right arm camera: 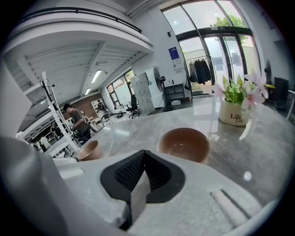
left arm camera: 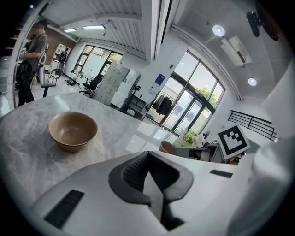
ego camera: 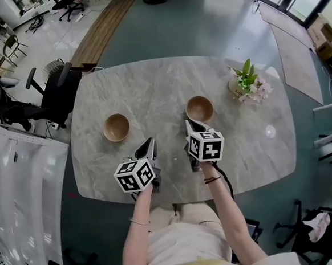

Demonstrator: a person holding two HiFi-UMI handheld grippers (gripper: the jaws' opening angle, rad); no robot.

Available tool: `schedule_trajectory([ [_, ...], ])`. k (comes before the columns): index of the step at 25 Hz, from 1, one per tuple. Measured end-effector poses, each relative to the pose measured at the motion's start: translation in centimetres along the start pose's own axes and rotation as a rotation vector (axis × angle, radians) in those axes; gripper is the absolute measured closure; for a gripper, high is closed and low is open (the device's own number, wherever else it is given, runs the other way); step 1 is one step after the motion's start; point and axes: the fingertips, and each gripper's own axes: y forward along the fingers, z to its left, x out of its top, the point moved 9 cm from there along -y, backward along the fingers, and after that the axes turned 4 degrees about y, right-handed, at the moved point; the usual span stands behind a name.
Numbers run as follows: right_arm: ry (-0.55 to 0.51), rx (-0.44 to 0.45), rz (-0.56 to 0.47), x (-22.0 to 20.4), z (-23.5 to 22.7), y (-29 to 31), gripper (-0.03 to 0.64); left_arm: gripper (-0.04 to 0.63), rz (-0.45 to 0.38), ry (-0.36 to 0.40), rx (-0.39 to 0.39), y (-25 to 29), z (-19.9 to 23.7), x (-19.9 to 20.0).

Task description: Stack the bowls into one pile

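Observation:
Two tan bowls stand apart on the marble table (ego camera: 162,78). The left bowl (ego camera: 116,127) (left arm camera: 73,131) is lighter; the right bowl (ego camera: 199,109) (right arm camera: 183,144) is darker and glossy. My left gripper (ego camera: 150,143) (left arm camera: 148,154) hovers near the table's front edge, to the right of the left bowl, with its jaws shut on nothing. Just in front of the right bowl is my right gripper (ego camera: 189,124) (right arm camera: 144,152), also shut and empty. The right gripper view shows the left bowl (right arm camera: 89,150) further off, and the left gripper view shows the right bowl (left arm camera: 167,147) in the distance.
A white pot with a plant and pink flowers (ego camera: 245,83) (right arm camera: 234,110) stands at the table's back right. An office chair (ego camera: 57,92) is by the left side of the table. A person (right arm camera: 76,120) stands far off by shelving.

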Motion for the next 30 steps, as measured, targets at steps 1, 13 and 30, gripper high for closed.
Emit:
schedule_trajectory([
  [1,0.014,-0.008,-0.007,0.0,-0.8,-0.3,0.611,0.595,0.002,0.003,-0.005,0.5,-0.5,-0.1],
  [13,0.103,-0.110,-0.061,2.8,-9.2,-2.5,0.581,0.595,0.026,0.019,-0.050,4.9,-5.9,-0.1],
  [30,0.182,-0.114,0.064,3.1,-12.1,1.9,0.499,0.595,0.048,-0.013,0.012,6.5,-5.7,-0.3],
])
